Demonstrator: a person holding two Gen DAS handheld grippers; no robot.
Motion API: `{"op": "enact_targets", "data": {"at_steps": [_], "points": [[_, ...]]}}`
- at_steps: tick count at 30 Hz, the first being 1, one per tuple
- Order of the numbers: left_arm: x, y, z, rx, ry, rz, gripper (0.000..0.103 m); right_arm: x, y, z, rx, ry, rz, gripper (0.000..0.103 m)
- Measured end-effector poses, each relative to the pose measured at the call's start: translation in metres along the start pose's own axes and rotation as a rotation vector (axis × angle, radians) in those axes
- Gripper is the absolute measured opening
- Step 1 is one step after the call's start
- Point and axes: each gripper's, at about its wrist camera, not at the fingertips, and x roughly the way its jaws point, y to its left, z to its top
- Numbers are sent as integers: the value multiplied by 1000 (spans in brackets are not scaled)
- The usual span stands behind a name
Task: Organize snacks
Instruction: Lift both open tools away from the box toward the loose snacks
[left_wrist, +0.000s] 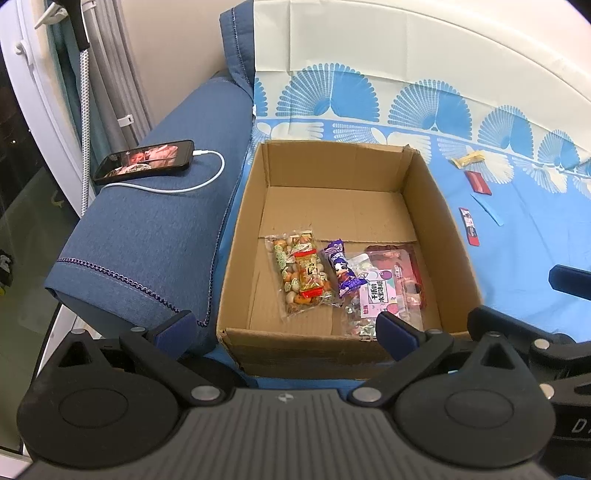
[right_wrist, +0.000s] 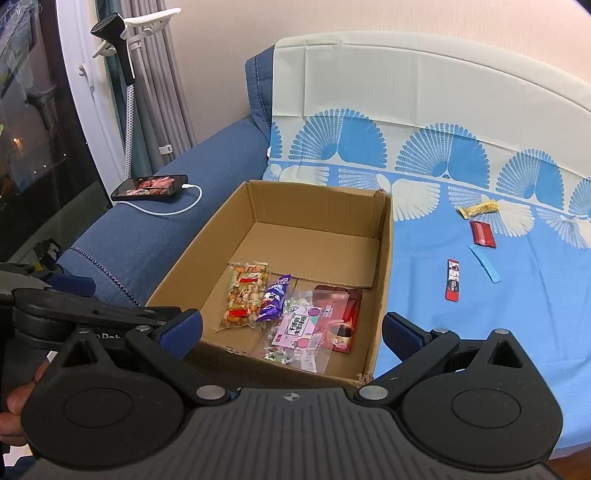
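An open cardboard box (left_wrist: 439, 206) (right_wrist: 384, 236) sits on the blue patterned sheet. Inside lie a nut mix bag (left_wrist: 295, 273) (right_wrist: 245, 293), a purple wrapped snack (left_wrist: 343, 271) (right_wrist: 273, 297), a pink candy pack (left_wrist: 376, 295) (right_wrist: 295, 330) and a red packet (left_wrist: 402, 273) (right_wrist: 343, 317). On the sheet to the right lie a yellow snack (left_wrist: 468, 159) (right_wrist: 478, 208), a red square packet (left_wrist: 479, 182) (right_wrist: 482, 233), a blue strip (left_wrist: 489, 210) (right_wrist: 484, 264) and a red stick pack (left_wrist: 469, 225) (right_wrist: 453, 280). My left gripper (left_wrist: 284, 328) and right gripper (right_wrist: 291, 330) are open and empty, near the box's front edge.
A blue sofa arm (left_wrist: 147, 229) (right_wrist: 147, 236) lies left of the box with a phone (left_wrist: 144, 160) (right_wrist: 149, 188) charging on a white cable. A garment steamer (right_wrist: 118, 48) and curtains stand at the far left. The sheet (right_wrist: 517, 314) extends to the right.
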Motion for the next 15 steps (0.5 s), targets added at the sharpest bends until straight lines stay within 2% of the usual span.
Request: {"op": "enact_targets", "data": {"at_steps": [15], "points": [[-2,-9,6,28,-5,24,103,-2,-11,-2,27,-13,21,103]]}}
